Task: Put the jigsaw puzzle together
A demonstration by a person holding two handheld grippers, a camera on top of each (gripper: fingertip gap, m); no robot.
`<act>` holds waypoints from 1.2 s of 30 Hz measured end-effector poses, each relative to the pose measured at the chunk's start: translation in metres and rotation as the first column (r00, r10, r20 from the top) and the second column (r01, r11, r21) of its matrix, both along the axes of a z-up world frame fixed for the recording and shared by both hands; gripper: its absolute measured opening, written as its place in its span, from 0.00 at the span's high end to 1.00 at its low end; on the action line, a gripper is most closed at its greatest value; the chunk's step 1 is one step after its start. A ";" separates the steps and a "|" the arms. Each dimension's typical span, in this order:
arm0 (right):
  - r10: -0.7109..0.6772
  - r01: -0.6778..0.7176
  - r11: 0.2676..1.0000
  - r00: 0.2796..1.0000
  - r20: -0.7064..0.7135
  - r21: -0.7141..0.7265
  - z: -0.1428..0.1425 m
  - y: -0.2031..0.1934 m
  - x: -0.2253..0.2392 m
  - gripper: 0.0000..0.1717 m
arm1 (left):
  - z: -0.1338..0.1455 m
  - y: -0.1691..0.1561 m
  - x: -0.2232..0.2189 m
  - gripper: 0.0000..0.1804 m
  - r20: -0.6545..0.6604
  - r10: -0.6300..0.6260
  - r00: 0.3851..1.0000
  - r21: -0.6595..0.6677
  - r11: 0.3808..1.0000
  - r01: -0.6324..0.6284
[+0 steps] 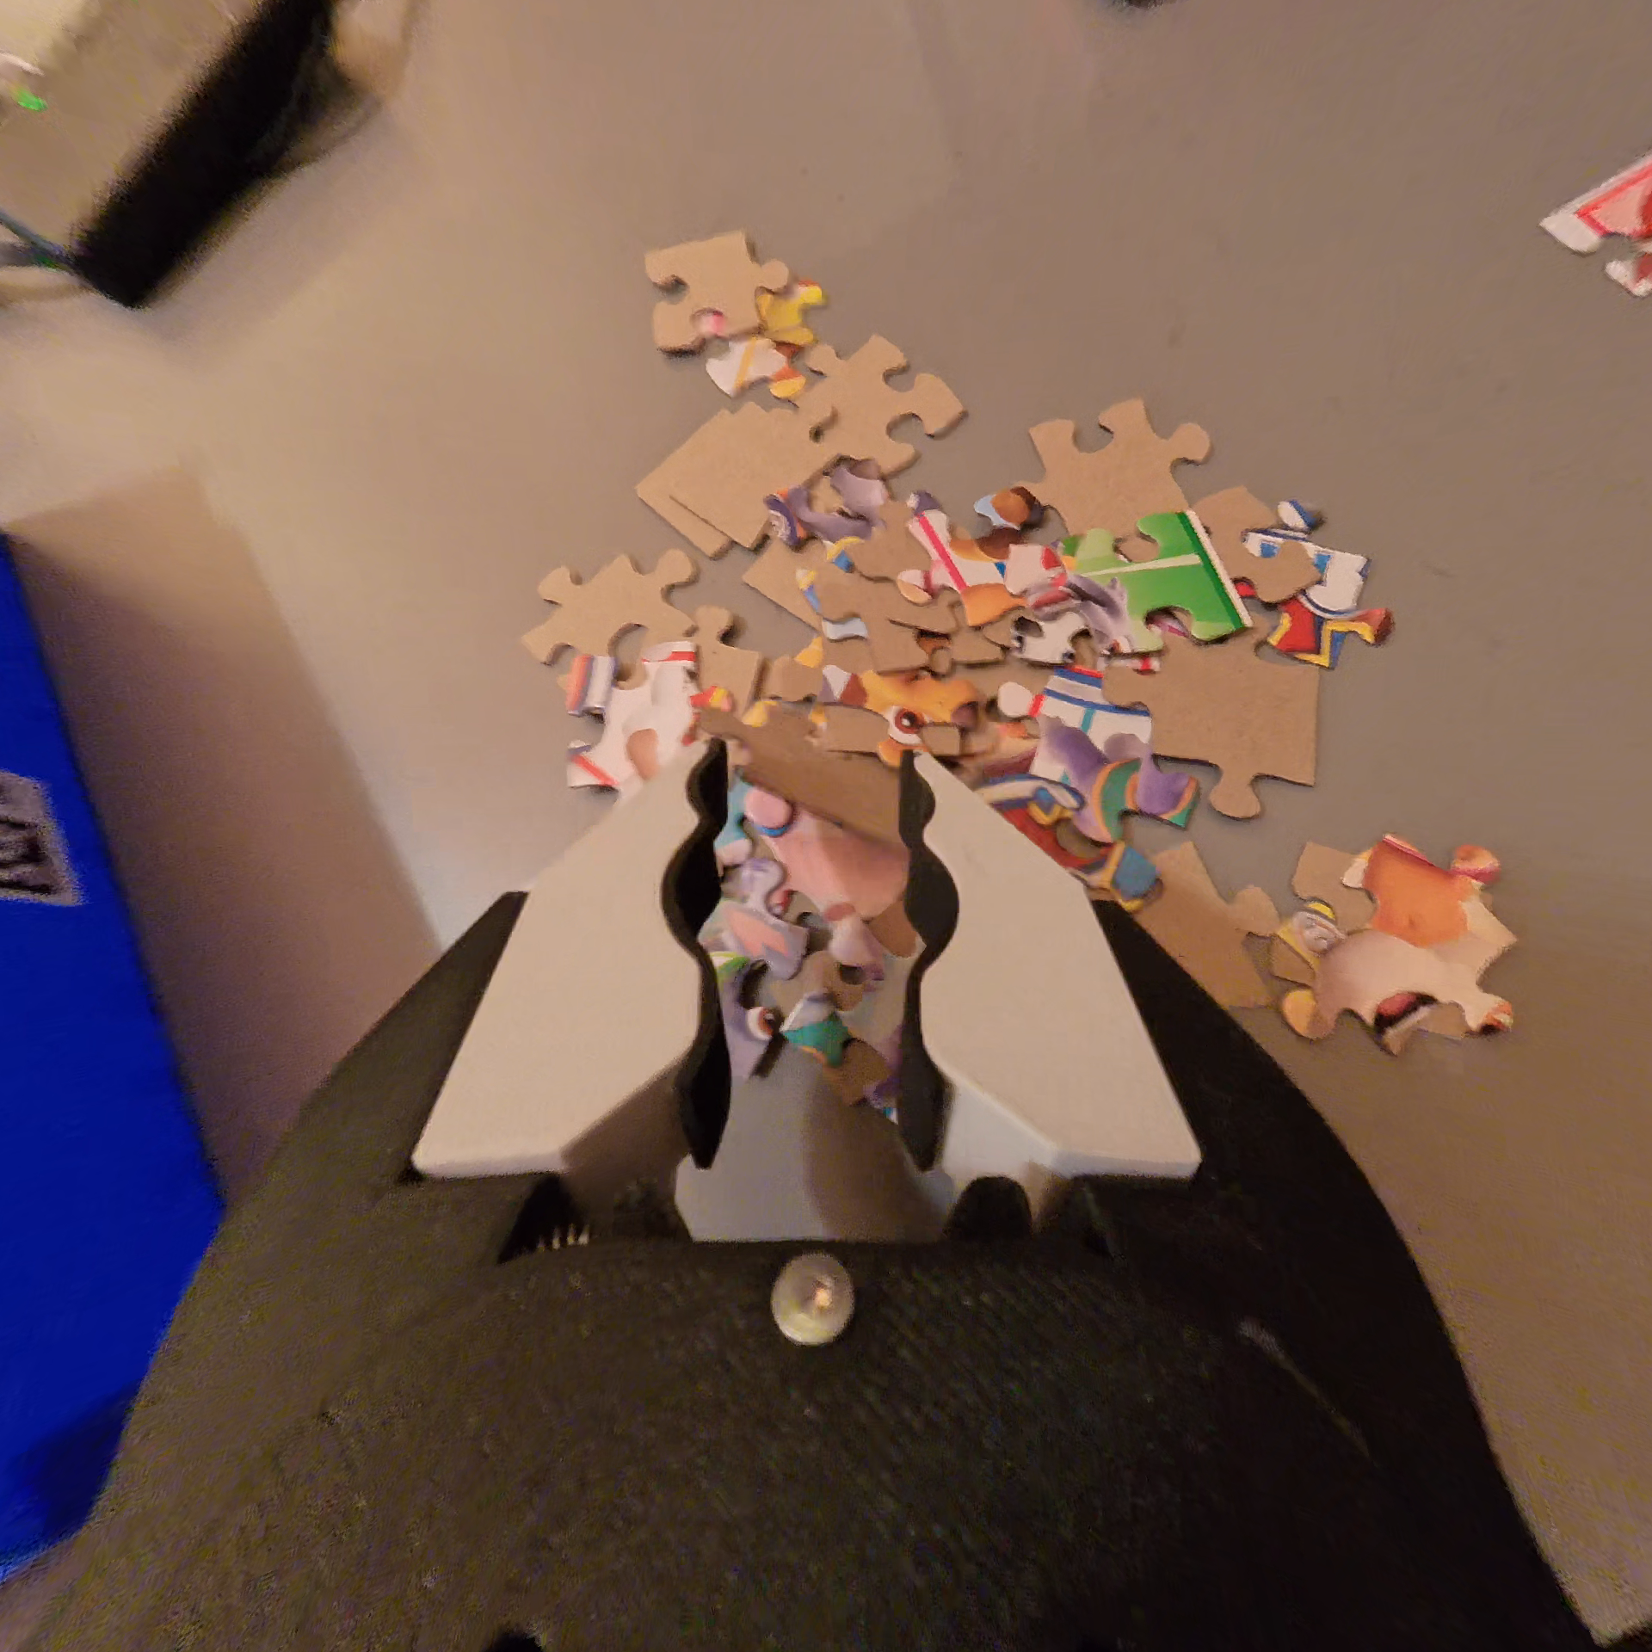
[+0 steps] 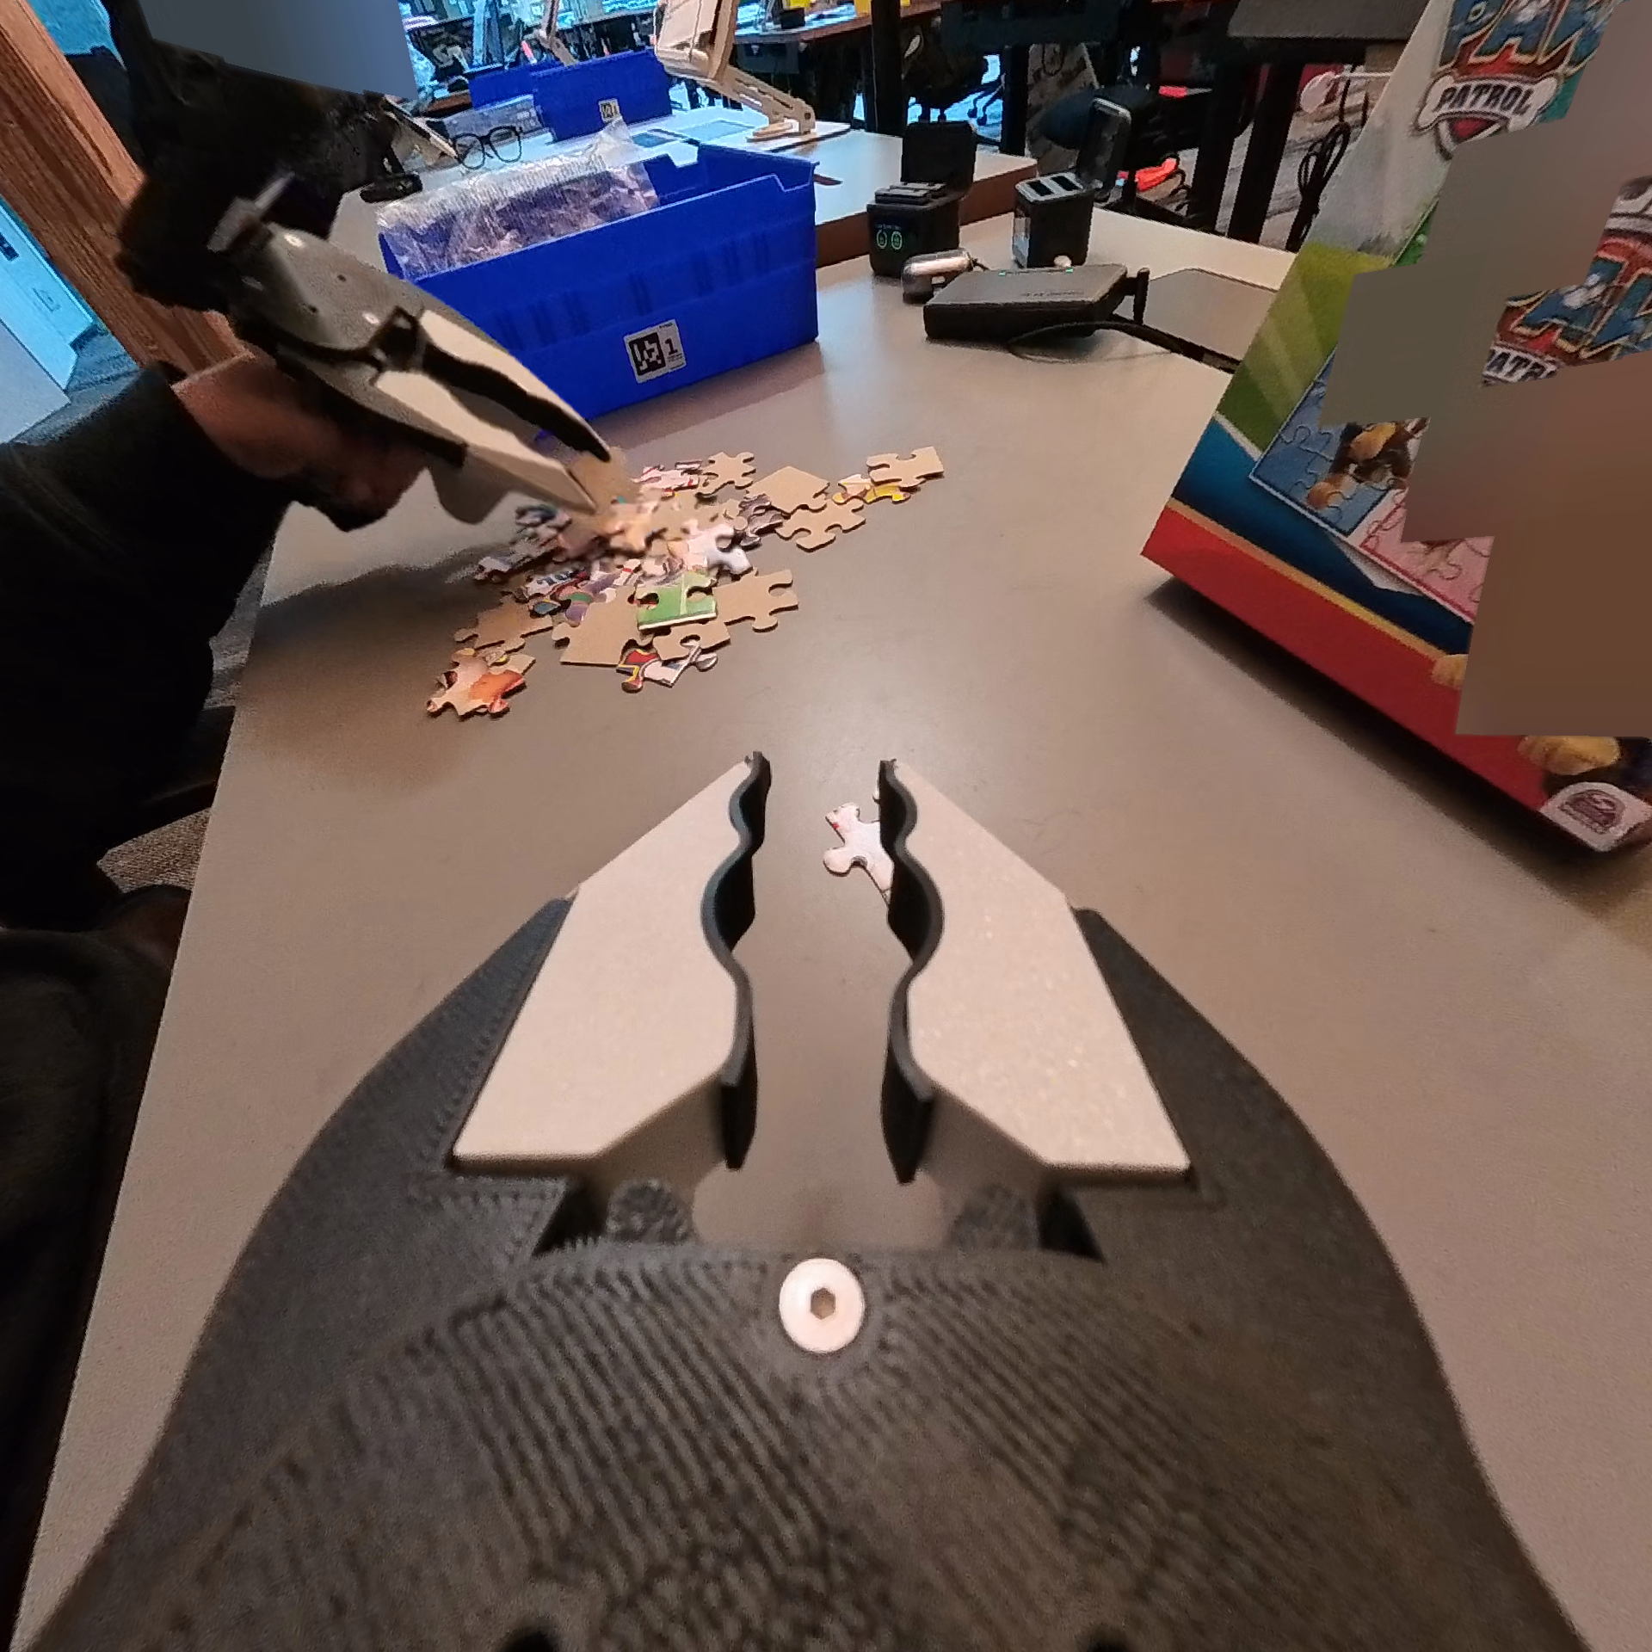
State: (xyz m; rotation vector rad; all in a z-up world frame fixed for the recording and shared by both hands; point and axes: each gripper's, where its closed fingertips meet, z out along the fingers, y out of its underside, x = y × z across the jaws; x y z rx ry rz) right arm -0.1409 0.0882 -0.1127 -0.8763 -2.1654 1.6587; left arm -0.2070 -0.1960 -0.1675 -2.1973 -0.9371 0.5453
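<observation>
Left gripper (image 1: 809, 760) pinches a cardboard-side-up puzzle piece (image 1: 804, 778) at the pile's (image 1: 983, 608) 6 o'clock edge; right gripper (image 2: 822, 764) hangs parted, empty, over a white piece (image 2: 854, 836).

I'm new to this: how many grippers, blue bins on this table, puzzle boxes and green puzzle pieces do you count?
Grippers: 2, left gripper and right gripper
blue bin: 1
puzzle box: 1
green piece: 1
Total: 5
</observation>
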 end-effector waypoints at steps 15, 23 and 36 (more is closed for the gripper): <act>0.002 -0.002 1.000 1.000 -0.002 0.014 -0.002 -0.001 0.001 0.86 | -0.016 -0.016 0.002 0.67 0.280 0.143 0.949 0.196 0.960 -0.203; 0.004 -0.004 1.000 1.000 0.001 0.029 -0.004 -0.002 0.000 0.86 | -0.020 -0.013 0.010 0.87 0.252 0.110 0.961 0.076 0.988 -0.133; 0.003 -0.003 1.000 1.000 -0.005 0.027 -0.003 -0.001 0.001 0.86 | 0.013 -0.009 0.003 1.00 0.087 0.085 0.993 0.095 0.991 -0.093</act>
